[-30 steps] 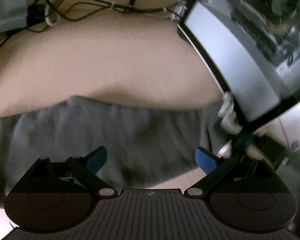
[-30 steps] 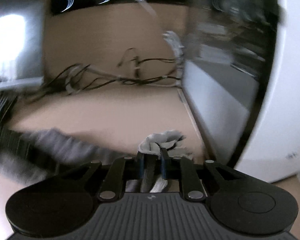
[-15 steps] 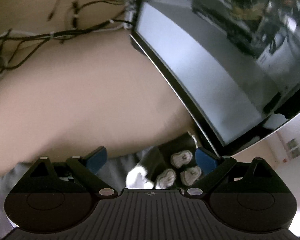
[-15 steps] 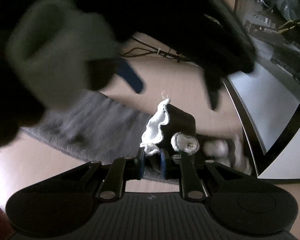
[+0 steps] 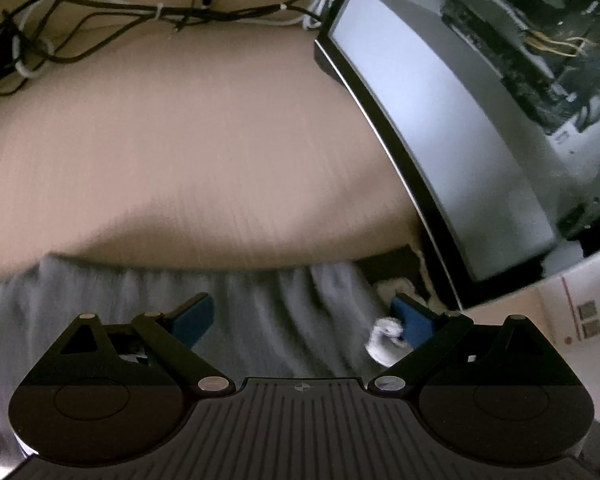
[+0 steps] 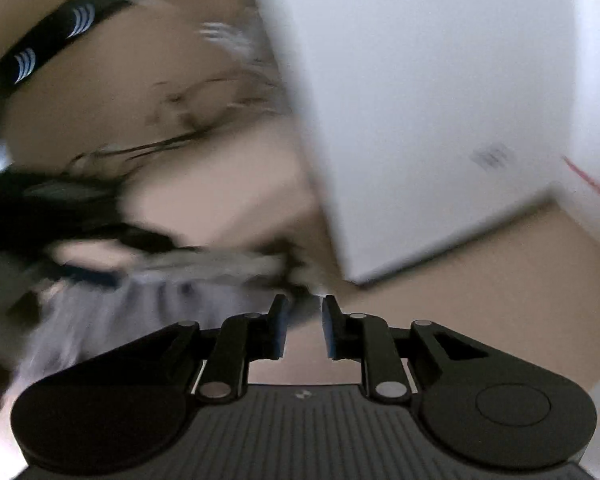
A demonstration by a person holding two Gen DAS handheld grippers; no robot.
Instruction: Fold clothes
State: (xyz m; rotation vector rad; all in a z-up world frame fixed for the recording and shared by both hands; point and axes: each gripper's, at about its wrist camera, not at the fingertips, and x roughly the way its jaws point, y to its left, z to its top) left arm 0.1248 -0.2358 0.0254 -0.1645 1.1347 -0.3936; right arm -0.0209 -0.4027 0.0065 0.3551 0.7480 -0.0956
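A grey garment [image 5: 148, 300] lies across the tan table, with a dark, white-trimmed part [image 5: 396, 276] at its right end by the computer case. My left gripper [image 5: 302, 316] is wide open and empty, low over the grey cloth. In the right wrist view the picture is blurred by motion. My right gripper [image 6: 304, 320] has its jaws partly apart with nothing between them, just right of the garment's end [image 6: 148, 292].
A glass-sided computer case [image 5: 480, 120] stands at the right; it shows as a white box in the right wrist view [image 6: 420, 100]. A bundle of cables [image 5: 140, 12] lies along the table's far side. A black strip [image 6: 60, 36] runs along the back.
My right gripper has let go of the garment's white-trimmed end and opened partway, swinging right. My left gripper has drawn back over the grey cloth, still open.
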